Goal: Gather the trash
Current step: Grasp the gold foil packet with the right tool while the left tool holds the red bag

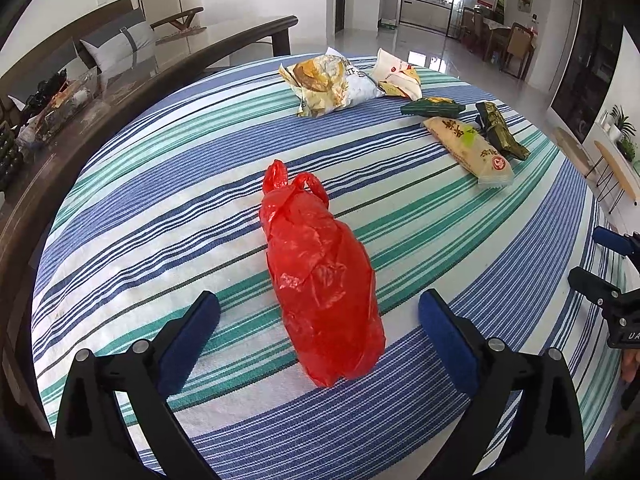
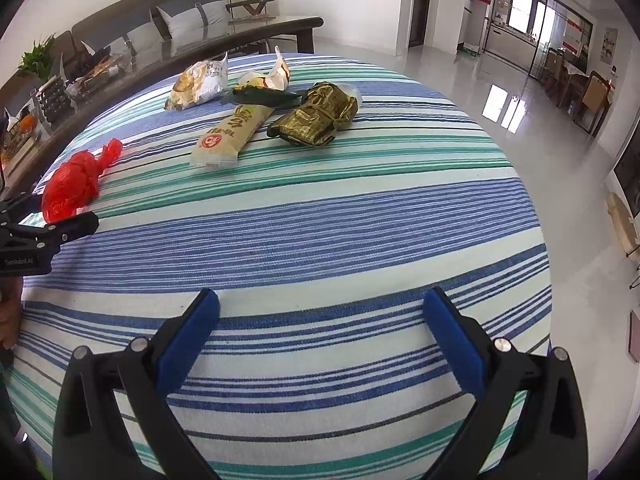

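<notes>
Trash is spread over a striped bench (image 2: 320, 216), largest to smallest: a crumpled red bag (image 1: 322, 280) lying flat near the left edge, a puffy snack bag (image 1: 332, 84) at the far side, a long beige wrapper (image 2: 230, 136), a crushed green-gold packet (image 2: 316, 118), a white wrapper (image 2: 266, 76) and a slim green one (image 1: 432, 109), all clustered close together and well apart from the red bag. The left claw (image 1: 320, 332) is held spread wide around the near end of the red bag without touching it; the right claw (image 2: 320, 332) is spread over bare cloth, with nothing between its jaws. An early step is judged to be in hand: the bag is not yet opened. Next, one handle must be pinched and the mouth opened.
</notes>
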Action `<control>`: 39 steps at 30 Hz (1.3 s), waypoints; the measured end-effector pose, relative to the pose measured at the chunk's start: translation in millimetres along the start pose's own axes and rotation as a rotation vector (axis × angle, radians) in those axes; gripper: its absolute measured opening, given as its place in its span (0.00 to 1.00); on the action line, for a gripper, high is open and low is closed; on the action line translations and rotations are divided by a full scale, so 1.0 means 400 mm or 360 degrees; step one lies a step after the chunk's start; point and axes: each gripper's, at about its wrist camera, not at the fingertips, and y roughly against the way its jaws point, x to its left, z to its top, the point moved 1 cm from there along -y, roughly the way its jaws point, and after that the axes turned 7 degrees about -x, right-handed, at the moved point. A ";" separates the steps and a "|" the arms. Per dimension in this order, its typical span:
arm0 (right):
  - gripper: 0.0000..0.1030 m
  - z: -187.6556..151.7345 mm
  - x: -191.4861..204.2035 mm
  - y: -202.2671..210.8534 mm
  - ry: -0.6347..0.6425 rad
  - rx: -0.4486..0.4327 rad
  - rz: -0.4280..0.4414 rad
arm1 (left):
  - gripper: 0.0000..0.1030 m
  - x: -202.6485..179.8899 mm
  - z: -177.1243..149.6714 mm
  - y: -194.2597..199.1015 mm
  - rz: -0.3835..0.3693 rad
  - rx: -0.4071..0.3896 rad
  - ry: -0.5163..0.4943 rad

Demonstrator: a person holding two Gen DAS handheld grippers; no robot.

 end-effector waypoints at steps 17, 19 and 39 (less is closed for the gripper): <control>0.92 0.257 -0.078 -0.113 -0.0406 -0.0007 0.0096 | 0.96 0.002 0.001 -0.001 -0.0002 0.0000 0.0003; 0.86 0.282 -0.056 -0.156 -0.0392 0.0025 0.0064 | 0.96 0.002 0.001 -0.001 -0.0002 0.0000 0.0003; 0.34 0.153 -0.129 -0.003 -0.0262 0.0078 0.0085 | 0.96 0.002 0.001 -0.002 -0.0002 0.0000 0.0003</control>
